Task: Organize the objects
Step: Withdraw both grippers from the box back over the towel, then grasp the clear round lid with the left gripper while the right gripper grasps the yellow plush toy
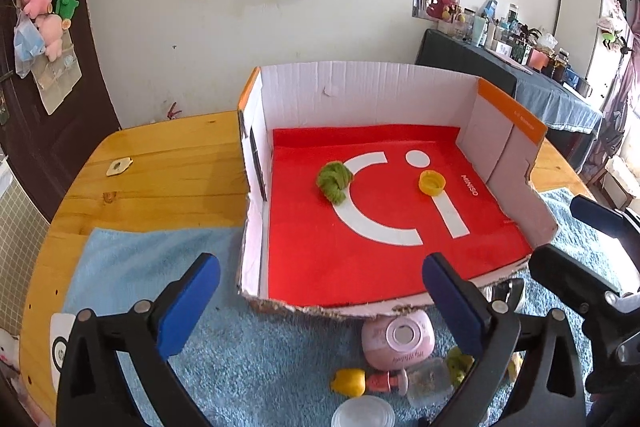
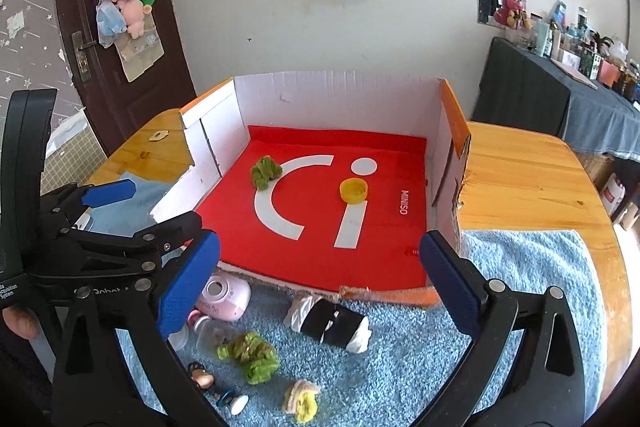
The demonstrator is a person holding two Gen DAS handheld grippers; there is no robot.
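Cardboard box (image 1: 360, 87) holds green scrunchie (image 1: 335, 181), yellow cap (image 1: 432, 183) (both grippers (image 1: 320, 301) (image 2: 320, 281) wide, empty).

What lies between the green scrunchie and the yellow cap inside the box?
Between the green scrunchie and the yellow cap only the white curved logo stroke on the red liner shows, in both wrist views.

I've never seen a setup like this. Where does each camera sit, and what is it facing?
Left wrist: rides the left tongs, facing down into the white cardboard box with a red liner; the right tongs show beside it.
Right wrist: rides the right tongs, same box; the left tongs show.
Shared: yellow plastic cap.
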